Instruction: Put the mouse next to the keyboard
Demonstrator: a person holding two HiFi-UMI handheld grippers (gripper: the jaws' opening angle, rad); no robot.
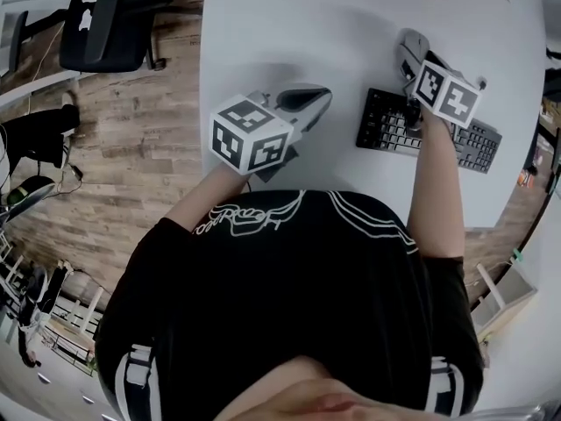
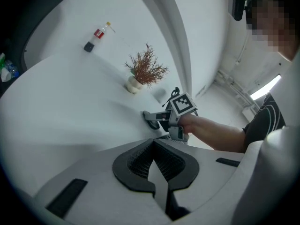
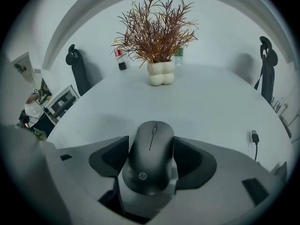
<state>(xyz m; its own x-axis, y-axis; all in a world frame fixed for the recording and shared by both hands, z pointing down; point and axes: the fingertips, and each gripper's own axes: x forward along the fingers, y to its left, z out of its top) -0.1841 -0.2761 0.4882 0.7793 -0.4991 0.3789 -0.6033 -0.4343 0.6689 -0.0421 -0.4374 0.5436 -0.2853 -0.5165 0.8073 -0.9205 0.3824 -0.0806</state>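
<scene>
A black mouse [image 3: 151, 156] lies on the white table [image 1: 289, 24] between the jaws of my right gripper [image 3: 150, 144]. The jaws stand wide, with the pads just beside the mouse's sides and not pressing on it. In the head view my right gripper [image 1: 410, 55] points down at the table just beyond the far end of the black keyboard [image 1: 394, 130], and it hides the mouse there. My left gripper [image 1: 320, 97] hovers over the table left of the keyboard, its pads [image 2: 140, 161] together with nothing between them.
A dried plant in a cream vase [image 3: 159, 74] stands further back on the table, with a small bottle [image 3: 119, 55] behind it. A cable plug [image 3: 254, 137] lies to the right. Office chairs [image 1: 105, 24] stand around the table.
</scene>
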